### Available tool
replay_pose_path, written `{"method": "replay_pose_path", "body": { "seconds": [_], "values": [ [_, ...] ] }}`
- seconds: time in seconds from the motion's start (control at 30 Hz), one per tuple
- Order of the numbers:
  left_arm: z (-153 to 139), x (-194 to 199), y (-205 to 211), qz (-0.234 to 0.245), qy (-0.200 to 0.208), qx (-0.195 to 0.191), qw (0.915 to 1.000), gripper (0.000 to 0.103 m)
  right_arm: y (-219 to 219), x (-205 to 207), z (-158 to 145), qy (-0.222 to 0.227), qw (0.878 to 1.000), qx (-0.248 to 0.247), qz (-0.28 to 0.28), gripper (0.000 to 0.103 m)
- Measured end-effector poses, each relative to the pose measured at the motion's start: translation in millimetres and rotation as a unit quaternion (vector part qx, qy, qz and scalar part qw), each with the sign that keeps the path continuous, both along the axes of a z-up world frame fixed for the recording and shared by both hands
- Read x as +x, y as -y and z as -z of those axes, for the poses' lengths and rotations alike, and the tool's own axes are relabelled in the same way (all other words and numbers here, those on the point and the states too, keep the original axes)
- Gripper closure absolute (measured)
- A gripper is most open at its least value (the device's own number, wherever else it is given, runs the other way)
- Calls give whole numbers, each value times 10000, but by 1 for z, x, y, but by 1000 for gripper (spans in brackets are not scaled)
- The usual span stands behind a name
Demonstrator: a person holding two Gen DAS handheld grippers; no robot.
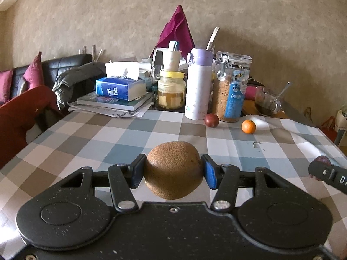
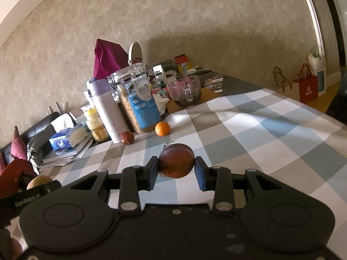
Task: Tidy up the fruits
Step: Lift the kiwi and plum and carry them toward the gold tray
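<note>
Grippers each pinch one fruit above the checked tablecloth [image 1: 71, 138]

Left gripper [image 1: 172, 171] has its blue pads pressed on both sides of a brown kiwi [image 1: 173, 169], which fills the gap and is held off the cloth; right gripper [image 2: 176, 169] is closed the same way on a dark red plum [image 2: 176, 163]. Ahead of both, on the cloth, a small red fruit [image 1: 211, 120] lies just beside the white flask [image 1: 198, 84] and the cereal jar [image 1: 232, 86], with a small orange [image 1: 248, 126] near it. Only the left view shows the tissue box [image 1: 120, 88] clearly on its books; only the right view shows the glass bowl [image 2: 185, 91] with its spoon plainly, and the paper bags [image 2: 308, 86] by the wall
</note>
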State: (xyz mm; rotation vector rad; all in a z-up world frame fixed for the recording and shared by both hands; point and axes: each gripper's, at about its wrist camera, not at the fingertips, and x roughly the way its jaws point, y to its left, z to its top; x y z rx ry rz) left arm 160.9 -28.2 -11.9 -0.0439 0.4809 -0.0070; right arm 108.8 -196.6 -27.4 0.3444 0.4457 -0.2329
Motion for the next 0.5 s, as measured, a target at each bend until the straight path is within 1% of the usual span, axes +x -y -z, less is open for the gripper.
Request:
{"method": "replay_pose_path", "body": {
  "seconds": [0.07,0.13,0.23,0.33,0.5],
  "values": [
    [-2,0,-2,-22,35,-11,10000,43,0,2,1,-60,10000,-12,55,66],
    [-6,1,-4,-13,-40,-51,10000,43,1,4,5,-195,9998,0,81,66],
    [-14,2,-8,-21,-365,-64,9993,43,3,6,8,-328,9993,48,148,66],
    [-24,-6,-19,64,-670,-140,9976,43,3,6,9,-351,9993,31,158,66],
    [-34,-27,-34,52,-1004,-74,9949,43,1,7,10,-439,9990,30,110,66]
  ]
}}
